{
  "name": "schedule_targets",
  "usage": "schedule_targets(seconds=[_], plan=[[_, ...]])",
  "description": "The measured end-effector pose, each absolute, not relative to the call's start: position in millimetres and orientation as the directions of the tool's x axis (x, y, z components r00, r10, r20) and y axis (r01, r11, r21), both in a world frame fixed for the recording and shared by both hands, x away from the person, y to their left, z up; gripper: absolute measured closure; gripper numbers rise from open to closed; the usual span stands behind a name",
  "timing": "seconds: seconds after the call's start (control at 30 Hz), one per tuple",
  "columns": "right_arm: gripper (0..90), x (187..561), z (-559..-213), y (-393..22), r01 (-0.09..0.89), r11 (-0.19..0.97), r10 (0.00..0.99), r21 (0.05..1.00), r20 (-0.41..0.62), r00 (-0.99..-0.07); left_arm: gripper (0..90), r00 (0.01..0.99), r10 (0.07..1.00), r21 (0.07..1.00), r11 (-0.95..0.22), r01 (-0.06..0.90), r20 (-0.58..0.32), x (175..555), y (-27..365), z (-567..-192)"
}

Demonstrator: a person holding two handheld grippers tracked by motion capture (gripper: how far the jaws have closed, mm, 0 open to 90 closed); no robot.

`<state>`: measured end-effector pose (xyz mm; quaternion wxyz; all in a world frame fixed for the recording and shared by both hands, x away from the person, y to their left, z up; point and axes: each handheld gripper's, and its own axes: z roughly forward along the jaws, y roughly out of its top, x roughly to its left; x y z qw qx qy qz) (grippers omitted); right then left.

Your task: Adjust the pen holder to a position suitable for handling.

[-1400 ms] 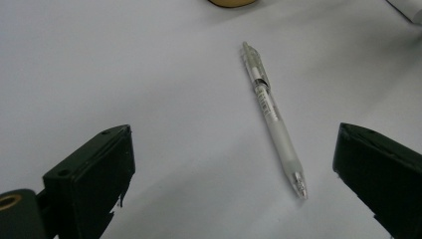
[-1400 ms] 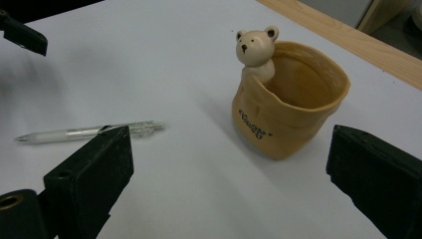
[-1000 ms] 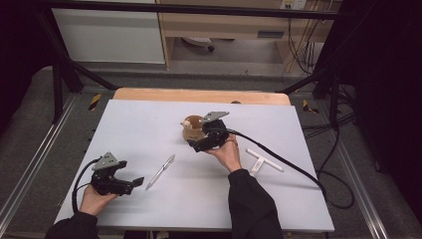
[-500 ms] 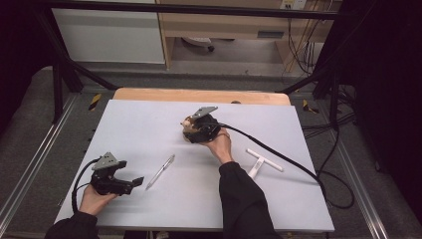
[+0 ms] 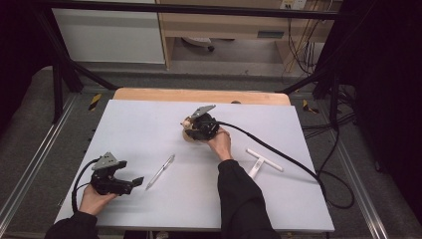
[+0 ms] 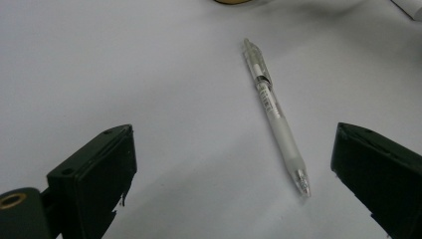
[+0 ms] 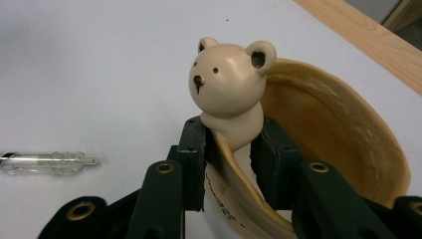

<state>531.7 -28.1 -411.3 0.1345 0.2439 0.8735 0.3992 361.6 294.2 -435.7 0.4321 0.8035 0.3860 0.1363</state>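
High view: I see my right gripper at the far middle of the white tabletop, set against a small tan bear dish, with the right hand behind it. My left gripper rests near the front left corner in the left hand, pointing towards a clear pen that lies just beyond its jaws without touching them. A white T-shaped piece lies well apart to the right of my right forearm. Left gripper view: the jaws stand wide apart with nothing between the pads; the pen lies ahead on the bare tabletop, slanted, its metal tip nearest the right-hand jaw but clear of it. Right gripper view: the jaws have just been closing and now pinch the bear dish at its rim, one pad on each side just under the bear's head, which rises directly above the jaw tips. The shallow bowl of the dish curves away to the right of the jaws. The pen lies well off to the left.
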Motion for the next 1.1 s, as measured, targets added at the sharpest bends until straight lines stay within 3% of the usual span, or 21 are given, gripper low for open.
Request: schedule_targets(seconds=[0.63,1.1], plan=[[71.3,528,-404,-31,0.360,0.570,0.507,0.739,0.028,-0.861,4.3,0.666,0.738,0.801,-0.330,0.500,-0.112,361,295,-435],[71.3,499,-385,-59,0.354,0.556,0.510,0.752,0.028,-0.860,4.3,0.665,0.739,0.799,-0.333,0.501,-0.109,361,294,-435]])
